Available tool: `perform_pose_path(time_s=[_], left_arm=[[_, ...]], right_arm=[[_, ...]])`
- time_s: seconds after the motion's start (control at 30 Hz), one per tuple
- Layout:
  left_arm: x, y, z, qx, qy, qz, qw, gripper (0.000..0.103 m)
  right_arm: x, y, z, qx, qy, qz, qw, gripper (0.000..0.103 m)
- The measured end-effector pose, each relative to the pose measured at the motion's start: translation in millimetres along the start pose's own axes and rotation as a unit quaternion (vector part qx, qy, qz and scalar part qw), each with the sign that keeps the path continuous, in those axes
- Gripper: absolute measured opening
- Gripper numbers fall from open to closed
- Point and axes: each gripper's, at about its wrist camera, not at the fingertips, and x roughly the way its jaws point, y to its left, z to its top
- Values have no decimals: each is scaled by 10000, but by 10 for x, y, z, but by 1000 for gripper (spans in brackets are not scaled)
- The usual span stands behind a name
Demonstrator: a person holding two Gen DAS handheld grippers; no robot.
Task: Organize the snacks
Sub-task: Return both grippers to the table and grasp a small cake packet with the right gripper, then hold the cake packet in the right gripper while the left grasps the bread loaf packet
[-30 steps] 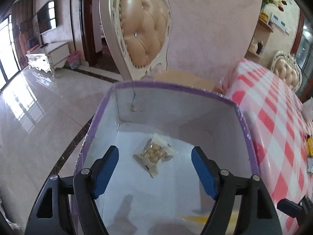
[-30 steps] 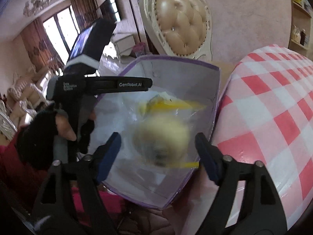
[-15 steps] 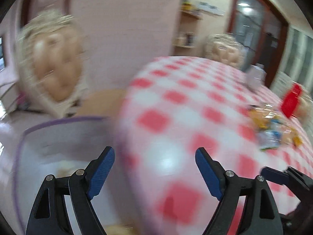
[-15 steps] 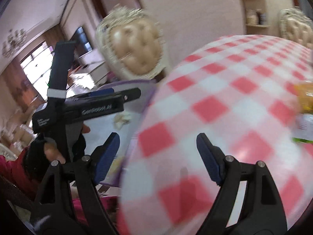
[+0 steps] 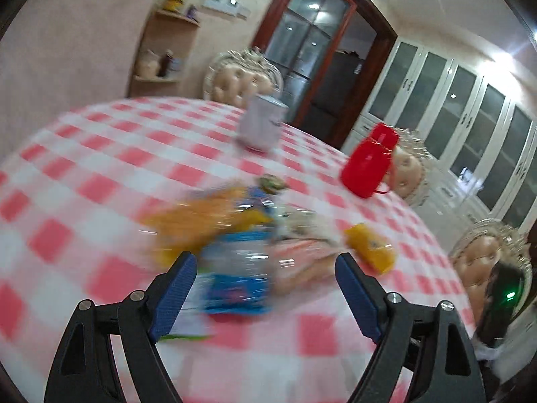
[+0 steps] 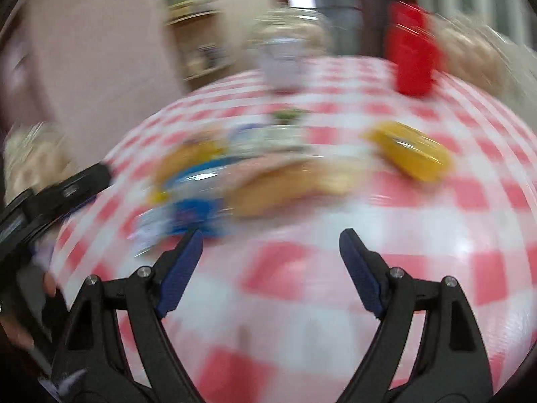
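Note:
A blurred pile of snack packets lies on the red-and-white checked tablecloth [image 5: 100, 154]. It holds a blue packet [image 5: 238, 278], an orange packet [image 5: 201, 215], a pale bread packet [image 5: 302, 262] and, off to the right, a yellow packet [image 5: 369, 248]. My left gripper [image 5: 265, 265] is open just short of the blue packet, gripping nothing. In the right wrist view the bread packet [image 6: 288, 181], blue packet [image 6: 191, 208] and yellow packet [image 6: 409, 154] lie beyond my right gripper [image 6: 271, 238]. It is open over bare cloth with nothing between its fingers.
A red jug [image 5: 369, 161] and a white canister [image 5: 261, 124] stand farther back on the table. Padded chairs [image 5: 490, 262] ring the far side. The left gripper's body [image 6: 67, 188] shows at the left edge of the right wrist view.
Both grippers swung away from the purple-rimmed box by the chair and across the table to the snack pile. The box and the packets inside it have left both views.

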Motion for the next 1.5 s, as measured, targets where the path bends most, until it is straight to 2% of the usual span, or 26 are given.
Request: perform_pose_path(time_s=[0.1,0.17,0.2,0.27,0.3,0.33,0.37,0.47,0.53,0.63,0.7,0.8,1.0,1.07,1.1,1.13,1.17,1.23,1.27,1.33,1.37,1.5], left_arm=[[283,-303,-65,78,208,-322,9992,85],[438,-497,-144,367,397,-480,9974,85],[500,-585,-209,663,593,-535,9946,85],[484,-600,-264,1027,687,-497,9911,85],[461,-583,-286,1223,654,-314,9898,85],[440,-532,-276,1311,603,-35,9895,85],[440,-451,-225,1166,612,147,9912,85],[434,-237,-88,664,595,200,9958,85],[415,-154,-48,617,496,386,9961,85],[377,-80,-29,542,404,435,9968,85],[409,-82,-30,550,408,429,9967,85],[422,-91,-39,596,429,419,9964,85],[389,-14,1,388,420,345,9978,85],[367,21,31,297,357,338,9983,85],[369,47,42,252,344,347,9985,85],[385,64,46,230,372,368,9984,85],[400,75,45,209,398,375,9983,85],[457,102,34,178,506,377,9978,85],[482,99,26,206,550,370,9976,85],[543,59,-2,400,637,344,9966,85],[564,38,-18,495,660,329,9960,85],[681,-114,-101,1078,732,259,9911,85]], right_arm=[[37,-516,92,613,58,-507,9968,85],[68,-862,111,949,124,-775,9924,85],[76,-973,115,1033,155,-836,9910,85],[122,-1090,117,1108,246,-883,9896,85],[119,-1099,92,1119,273,-788,9902,85],[136,-1057,108,994,259,-675,9924,85],[146,-990,124,834,249,-677,9939,85],[292,-748,170,458,304,-490,9973,85],[405,-628,188,353,337,-367,9981,85],[597,-522,280,345,328,-776,9959,79],[691,-564,336,581,379,-969,9929,75],[816,-665,429,995,397,-1109,9880,75],[1090,-488,621,871,497,-1199,9877,75],[1198,-352,654,630,642,-1339,9869,80],[1279,-236,653,282,795,-1537,9845,84],[1331,-161,646,43,906,-1667,9818,84],[1326,-85,642,-157,816,-1754,9810,84],[1318,-82,619,-227,842,-1748,9807,84],[1308,-119,611,-177,849,-1678,9820,82],[1245,-225,584,-39,832,-1539,9846,65],[1176,-271,558,-32,771,-1565,9847,41],[890,-475,420,275,647,-1351,9883,39]])
